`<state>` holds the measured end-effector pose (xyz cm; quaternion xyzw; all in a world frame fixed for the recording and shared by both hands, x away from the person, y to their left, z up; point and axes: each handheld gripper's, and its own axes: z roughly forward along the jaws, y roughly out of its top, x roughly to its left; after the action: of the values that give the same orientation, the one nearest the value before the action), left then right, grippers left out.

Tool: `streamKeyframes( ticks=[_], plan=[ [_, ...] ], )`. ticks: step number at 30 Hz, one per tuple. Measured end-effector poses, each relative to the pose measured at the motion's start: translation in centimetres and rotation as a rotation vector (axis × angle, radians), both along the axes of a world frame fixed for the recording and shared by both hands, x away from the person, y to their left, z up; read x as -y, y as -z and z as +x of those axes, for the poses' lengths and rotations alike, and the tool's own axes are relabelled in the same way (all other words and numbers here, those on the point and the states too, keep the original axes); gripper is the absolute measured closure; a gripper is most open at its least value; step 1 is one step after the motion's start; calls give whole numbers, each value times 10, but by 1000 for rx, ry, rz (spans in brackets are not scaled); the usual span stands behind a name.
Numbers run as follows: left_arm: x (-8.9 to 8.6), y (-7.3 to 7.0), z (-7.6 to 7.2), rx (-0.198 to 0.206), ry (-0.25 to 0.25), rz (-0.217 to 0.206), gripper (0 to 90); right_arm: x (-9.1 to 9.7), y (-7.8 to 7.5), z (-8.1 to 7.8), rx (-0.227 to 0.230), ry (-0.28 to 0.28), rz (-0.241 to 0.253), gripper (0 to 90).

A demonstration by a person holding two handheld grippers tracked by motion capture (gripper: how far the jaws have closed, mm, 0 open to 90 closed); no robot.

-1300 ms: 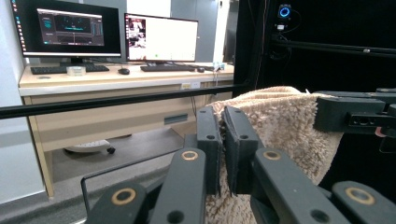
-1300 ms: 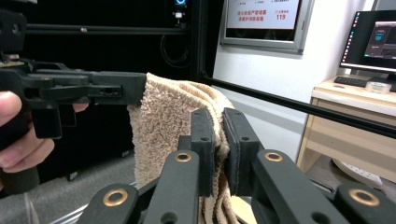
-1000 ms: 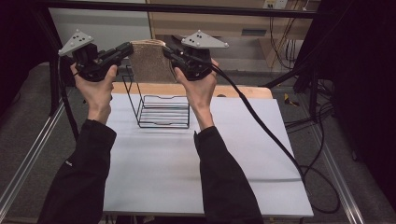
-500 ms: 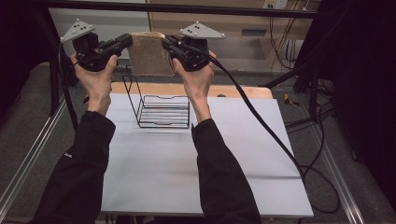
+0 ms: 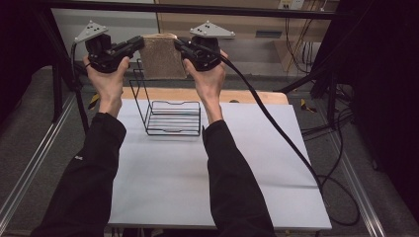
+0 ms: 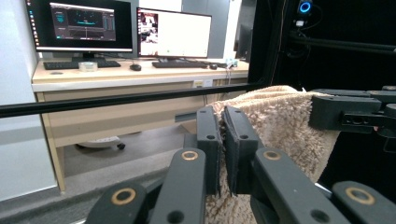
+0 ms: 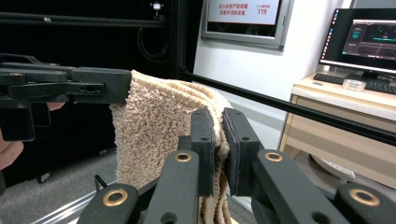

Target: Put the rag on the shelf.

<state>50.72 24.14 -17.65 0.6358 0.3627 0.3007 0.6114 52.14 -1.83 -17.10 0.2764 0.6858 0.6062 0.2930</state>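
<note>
Beige towel [image 5: 160, 57] was held stretched in the air between two grippers, above the far edge of the table [image 5: 217, 182]. Its left top corner was clamped by the left gripper [image 5: 137, 44], its right by the right gripper [image 5: 179, 45], both jaws clenched on the cloth. Below it, a wire rack [image 5: 173, 117] was seen standing on the table; beyond, a desk with monitors [image 6: 126, 28].

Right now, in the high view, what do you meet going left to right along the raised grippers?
Left gripper → beige towel stretched between the two → right gripper → black cable trailing off to the right over the table.
</note>
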Motion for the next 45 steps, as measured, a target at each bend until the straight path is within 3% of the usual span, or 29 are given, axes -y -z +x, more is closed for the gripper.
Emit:
streamKeyframes(
  ticks=[8,19,29,39,45],
  plan=[
    [-8,19,-2,-30,7,2,854,-7,14,-4,-24,-14,-33,831],
    [-10,38,-4,-63,24,35,853,-8,32,-9,-50,-22,-65,829],
    [-11,45,-12,-54,48,48,853,-5,40,-15,-53,-32,-72,824],
    [-9,45,-17,-26,64,64,853,0,46,-20,-20,-39,-61,819],
    [-11,49,-22,-28,81,60,852,1,49,-23,-10,-46,-62,813]
  ],
)
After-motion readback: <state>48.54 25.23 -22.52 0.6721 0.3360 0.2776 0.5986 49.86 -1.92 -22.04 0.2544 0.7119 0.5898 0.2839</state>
